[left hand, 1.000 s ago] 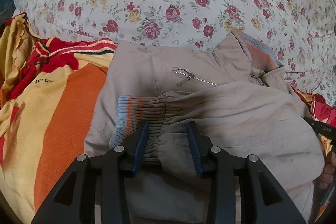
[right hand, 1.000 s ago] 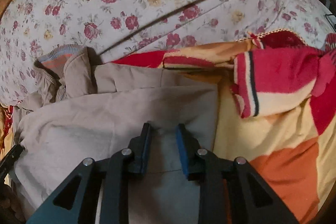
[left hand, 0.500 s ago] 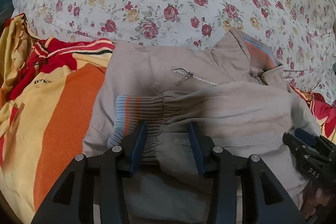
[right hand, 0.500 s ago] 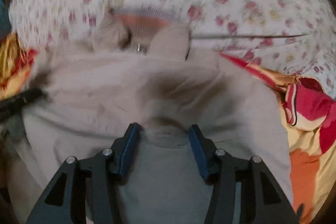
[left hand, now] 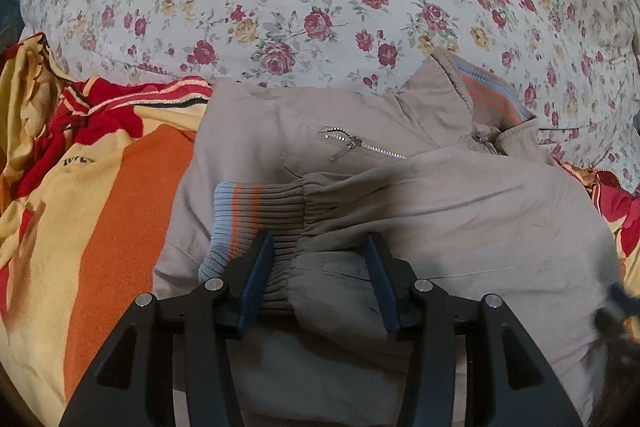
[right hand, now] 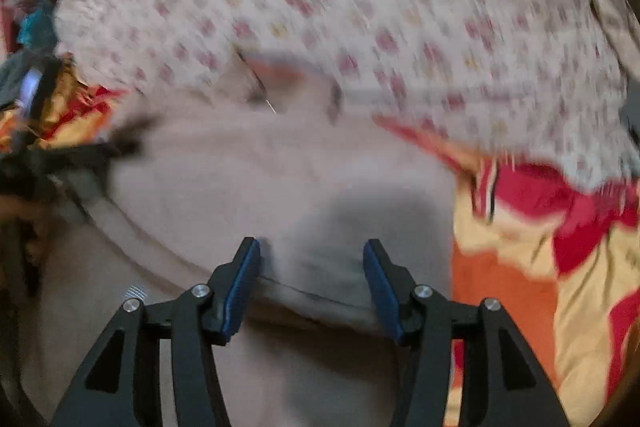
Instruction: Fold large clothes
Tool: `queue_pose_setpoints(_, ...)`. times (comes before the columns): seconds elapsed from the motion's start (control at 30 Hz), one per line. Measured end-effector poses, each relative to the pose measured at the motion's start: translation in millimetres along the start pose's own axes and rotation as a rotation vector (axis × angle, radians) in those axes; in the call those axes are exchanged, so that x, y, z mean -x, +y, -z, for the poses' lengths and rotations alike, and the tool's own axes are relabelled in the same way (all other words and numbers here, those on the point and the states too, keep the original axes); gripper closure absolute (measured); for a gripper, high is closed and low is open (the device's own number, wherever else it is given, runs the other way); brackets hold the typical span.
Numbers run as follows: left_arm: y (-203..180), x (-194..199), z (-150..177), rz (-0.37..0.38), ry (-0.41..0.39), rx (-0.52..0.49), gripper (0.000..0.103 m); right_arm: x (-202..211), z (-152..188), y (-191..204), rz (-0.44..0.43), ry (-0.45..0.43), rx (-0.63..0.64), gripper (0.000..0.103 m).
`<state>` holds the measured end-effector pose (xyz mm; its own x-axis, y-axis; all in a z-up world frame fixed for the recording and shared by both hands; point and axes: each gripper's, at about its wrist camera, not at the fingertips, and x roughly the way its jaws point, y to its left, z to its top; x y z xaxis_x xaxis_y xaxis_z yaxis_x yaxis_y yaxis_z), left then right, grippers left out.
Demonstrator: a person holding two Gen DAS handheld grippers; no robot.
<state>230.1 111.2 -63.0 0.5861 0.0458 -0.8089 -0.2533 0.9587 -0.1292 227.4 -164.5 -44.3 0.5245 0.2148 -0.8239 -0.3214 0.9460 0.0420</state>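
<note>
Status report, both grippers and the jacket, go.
Left gripper open, straddling the ribbed cuff. Right gripper open over the beige jacket; view blurred. Sleeve folded across the jacket's front. Striped blanket beneath, nothing blocking.

The left gripper (left hand: 318, 259) stood with jaws spread wide, blue pads facing inward, black finger links splayed toward the camera. The right gripper (right hand: 312, 265) was equally wide apart, fingers pointing forward and down.

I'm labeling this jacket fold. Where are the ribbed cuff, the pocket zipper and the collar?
ribbed cuff (left hand: 260, 215), left wrist view, striped knit middle.
pocket zipper (left hand: 362, 145), left wrist view, metal teeth.
collar (left hand: 486, 95), left wrist view, striped ribbed band.
</note>
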Motion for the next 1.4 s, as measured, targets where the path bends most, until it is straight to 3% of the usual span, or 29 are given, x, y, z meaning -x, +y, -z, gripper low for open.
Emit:
queue_pose_setpoints(0.03,-1.1,0.0,0.4,-0.002,-0.001,-0.006,0.066,-4.6,8.4,-7.5,-0.038,-0.017,-0.036,0.045)
queue_pose_setpoints(0.1,-1.4,0.0,0.5,-0.007,-0.003,-0.015,0.065,-2.0,8.0,-5.5,-0.031,-0.037,-0.014,0.043)
queue_pose_setpoints(0.17,-2.4,-0.4,0.0,-0.007,-0.002,-0.024,0.061,-2.2,7.8,3.2,-0.031,-0.032,0.026,0.025)
queue_pose_setpoints(0.33,-5.6,-1.1,-0.8,-0.004,-0.001,-0.047,0.053,-6.9,10.7,21.2,0.012,-0.014,0.1,0.01)
queue_pose_setpoints(0.47,-12.2,-4.0,-0.4,-0.02,0.003,-0.09,0.048,-6.6,11.5,21.7,0.01,-0.015,0.099,0.01)
queue_pose_setpoints(1.4,-10.4,-3.1,0.8,-0.023,-0.009,-0.101,0.046,-7.5,14.1,25.8,0.032,-0.039,0.118,0.005)
